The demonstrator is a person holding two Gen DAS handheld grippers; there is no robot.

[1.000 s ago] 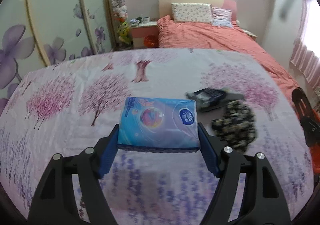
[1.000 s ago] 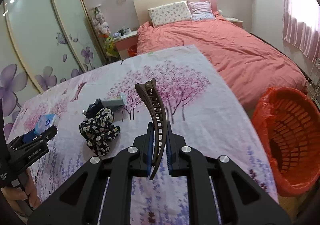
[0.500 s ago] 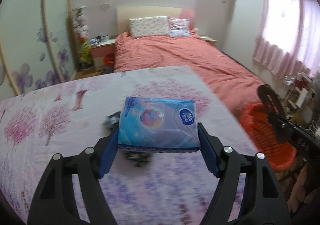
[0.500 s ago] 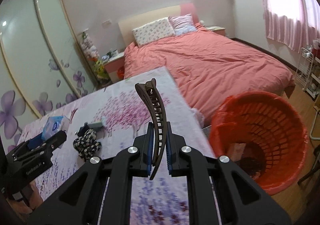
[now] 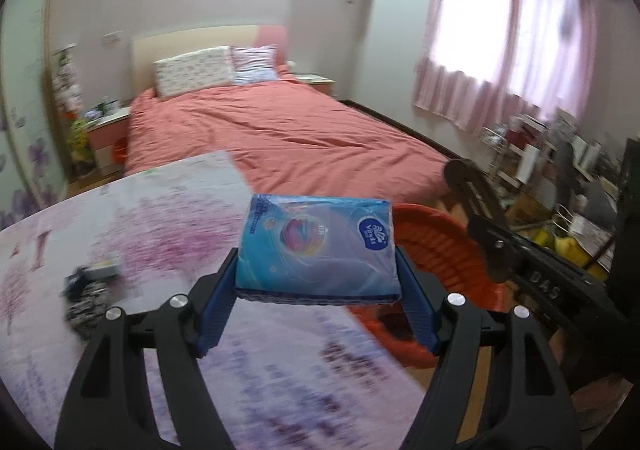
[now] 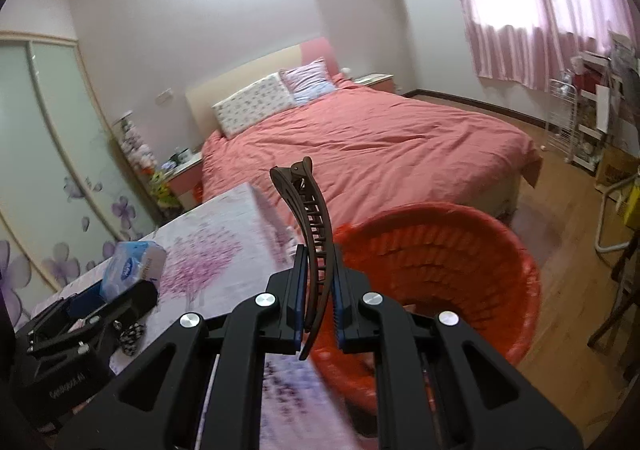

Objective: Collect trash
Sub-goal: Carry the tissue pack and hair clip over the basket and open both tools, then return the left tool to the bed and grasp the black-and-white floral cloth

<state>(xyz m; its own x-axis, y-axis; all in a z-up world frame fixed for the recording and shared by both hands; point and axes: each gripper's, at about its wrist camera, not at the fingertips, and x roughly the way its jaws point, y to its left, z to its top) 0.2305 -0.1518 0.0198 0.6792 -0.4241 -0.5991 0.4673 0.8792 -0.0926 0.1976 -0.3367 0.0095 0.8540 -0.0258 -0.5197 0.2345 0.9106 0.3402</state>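
My left gripper is shut on a blue tissue pack and holds it above the right edge of the floral-clothed table, with the red basket just behind it. My right gripper is shut on a brown hair clip that stands upright, at the near left rim of the red basket. The tissue pack and left gripper also show at the left of the right wrist view.
A black-and-white scrunchie and a dark small packet lie on the table. The basket stands on a wooden floor beside the table. A red-covered bed is behind; a cluttered rack is at the right wall.
Both grippers have swung right from over the table toward the red basket, still holding the tissue pack and the hair clip. The basket is now close in both views.
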